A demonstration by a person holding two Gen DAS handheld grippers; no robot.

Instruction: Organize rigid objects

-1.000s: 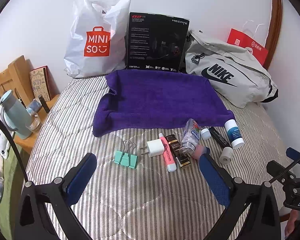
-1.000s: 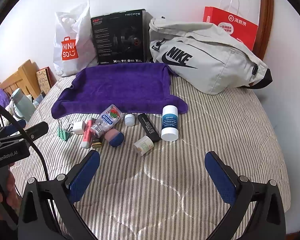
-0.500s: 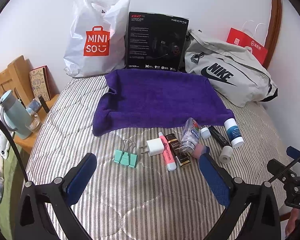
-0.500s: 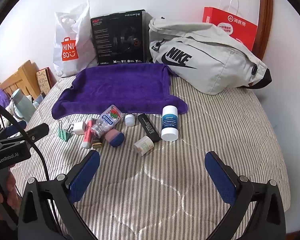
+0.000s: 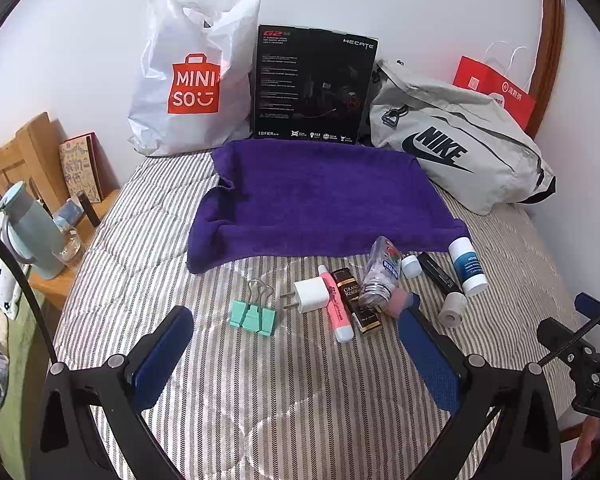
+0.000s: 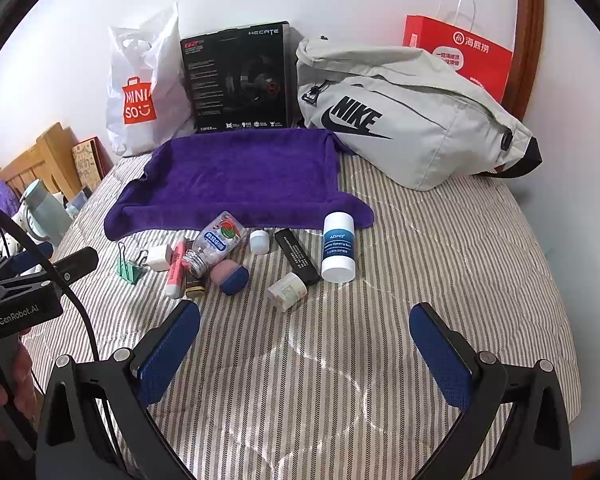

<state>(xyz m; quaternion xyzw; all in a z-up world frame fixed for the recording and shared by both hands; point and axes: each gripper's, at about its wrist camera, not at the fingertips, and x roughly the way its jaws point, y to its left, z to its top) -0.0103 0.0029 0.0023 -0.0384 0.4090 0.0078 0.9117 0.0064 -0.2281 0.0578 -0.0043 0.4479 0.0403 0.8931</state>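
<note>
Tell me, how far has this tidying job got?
Nothing looks done yet: the purple towel lies bare. Nothing is in hand: the left gripper and right gripper are both open and hold nothing. All is left: the binder clip, charger, pink highlighter, bottle and white stick lie on the bedcover.

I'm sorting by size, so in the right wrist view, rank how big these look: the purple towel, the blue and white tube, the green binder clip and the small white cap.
Largest to smallest:
1. purple towel
2. blue and white tube
3. green binder clip
4. small white cap

The last two look close, so that order is unsure.
</note>
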